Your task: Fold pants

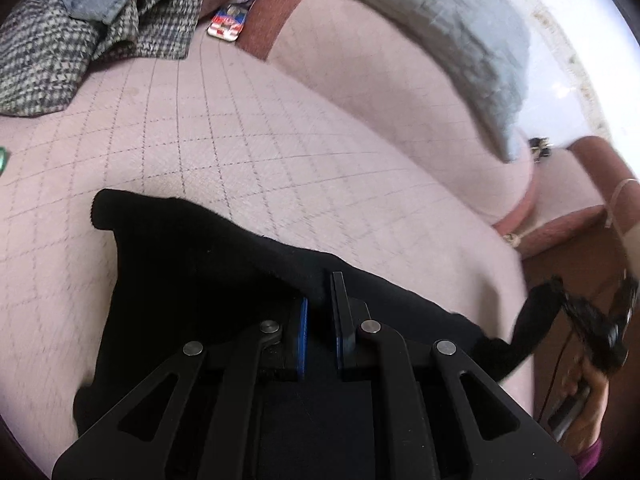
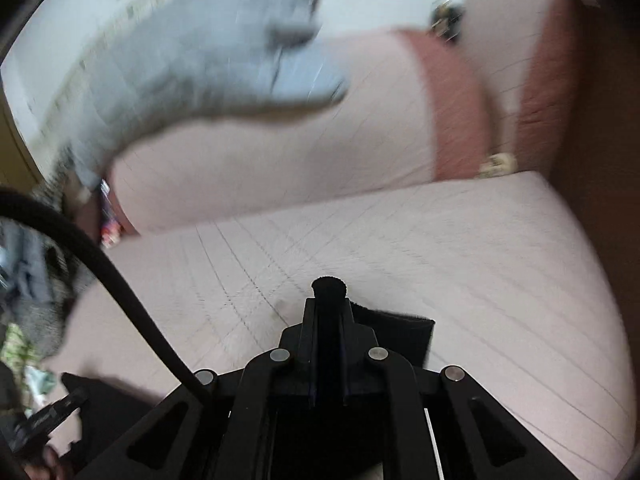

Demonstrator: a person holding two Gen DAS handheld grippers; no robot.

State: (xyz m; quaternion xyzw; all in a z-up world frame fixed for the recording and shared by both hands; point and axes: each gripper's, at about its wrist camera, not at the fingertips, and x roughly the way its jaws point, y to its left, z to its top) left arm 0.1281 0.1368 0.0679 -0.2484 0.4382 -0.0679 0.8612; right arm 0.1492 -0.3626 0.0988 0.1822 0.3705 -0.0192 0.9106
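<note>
Fold is mid-way at best: black pants point(image 1: 192, 280) hang lifted over the sofa seat point(image 1: 200, 132), not yet laid flat. Left hand-held gripper point(image 1: 320, 300) pinches an edge, jaws narrow. Right hand-held gripper point(image 2: 329, 312) is clamped on a bunched corner. Left view alone shows the tweed pile point(image 1: 80, 48); right view is blurred.

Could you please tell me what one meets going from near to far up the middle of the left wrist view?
left gripper → black pants → pink quilted cushion → houndstooth garment
</note>
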